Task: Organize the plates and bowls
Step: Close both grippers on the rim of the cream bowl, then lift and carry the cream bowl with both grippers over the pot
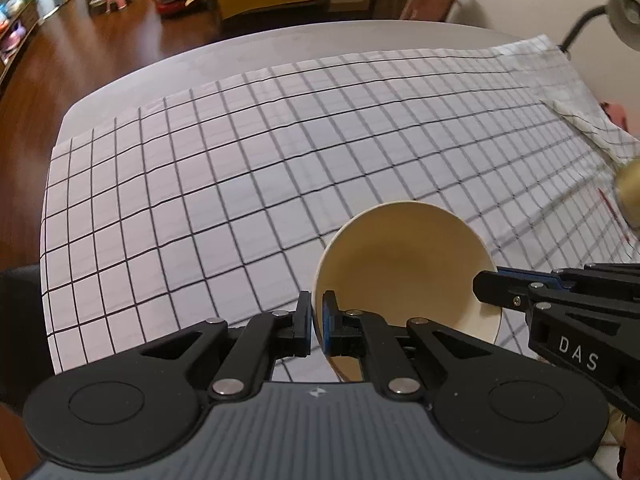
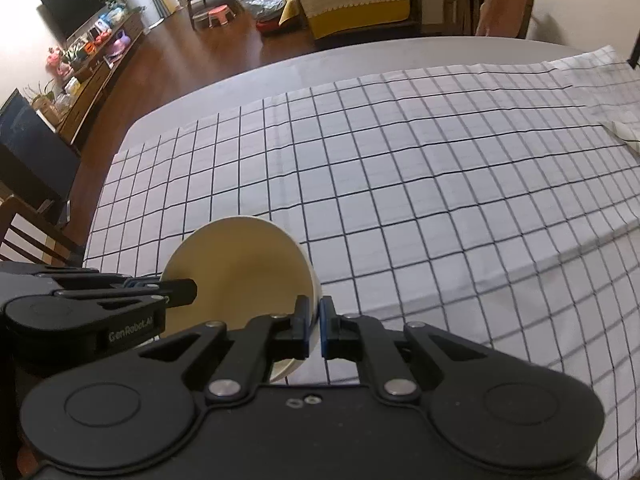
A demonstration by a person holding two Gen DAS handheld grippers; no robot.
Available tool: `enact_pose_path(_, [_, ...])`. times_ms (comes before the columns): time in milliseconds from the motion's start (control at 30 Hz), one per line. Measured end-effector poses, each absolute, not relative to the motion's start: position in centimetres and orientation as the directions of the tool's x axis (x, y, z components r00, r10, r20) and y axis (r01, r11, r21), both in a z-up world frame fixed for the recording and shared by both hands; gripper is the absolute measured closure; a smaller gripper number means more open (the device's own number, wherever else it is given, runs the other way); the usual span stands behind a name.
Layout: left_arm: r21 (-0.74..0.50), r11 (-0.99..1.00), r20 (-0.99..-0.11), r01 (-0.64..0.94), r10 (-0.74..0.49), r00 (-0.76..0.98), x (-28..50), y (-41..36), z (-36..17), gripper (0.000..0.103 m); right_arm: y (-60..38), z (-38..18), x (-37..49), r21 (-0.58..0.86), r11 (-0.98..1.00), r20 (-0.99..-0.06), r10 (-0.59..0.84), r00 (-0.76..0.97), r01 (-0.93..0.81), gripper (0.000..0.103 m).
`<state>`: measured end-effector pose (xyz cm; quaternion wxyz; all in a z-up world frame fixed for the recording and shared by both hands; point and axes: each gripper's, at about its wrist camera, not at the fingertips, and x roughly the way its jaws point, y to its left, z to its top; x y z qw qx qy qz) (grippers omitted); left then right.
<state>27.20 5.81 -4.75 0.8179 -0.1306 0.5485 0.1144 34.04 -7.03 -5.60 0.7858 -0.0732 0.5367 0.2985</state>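
A cream bowl [image 1: 404, 268] hangs tilted above the checked tablecloth [image 1: 240, 168], held by both grippers. My left gripper [image 1: 316, 324] is shut on the bowl's left rim. My right gripper [image 1: 486, 286] comes in from the right in that view and pinches the opposite rim. In the right wrist view the same bowl [image 2: 236, 268] is clamped at its right rim by my right gripper [image 2: 314, 326], while the left gripper [image 2: 180, 290] grips the left rim. The bowl's underside is hidden.
The tablecloth [image 2: 420, 184] covers most of a grey table [image 1: 280, 46]. A folded cloth corner [image 1: 592, 128] lies at the right. A blurred brass-coloured object [image 1: 630, 194] and a lamp [image 1: 624, 16] sit at the far right. A chair [image 2: 488, 4] stands behind the table.
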Motion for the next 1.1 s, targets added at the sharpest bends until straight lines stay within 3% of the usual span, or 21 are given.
enact_pose_path(533, [-0.103, 0.987, -0.905, -0.123, -0.041, 0.423, 24.6, -0.8, -0.9, 0.098, -15.8, -0.6, 29.5, 0.219, 0.87, -0.861, 0.385, 0.332, -0.441, 0.097])
enact_pose_path(1100, [-0.077, 0.993, -0.917, 0.094, -0.107, 0.384, 23.4, -10.1, -2.4, 0.098, -25.5, -2.1, 25.5, 0.254, 0.932, -0.868, 0.338, 0.363, -0.26, 0.097])
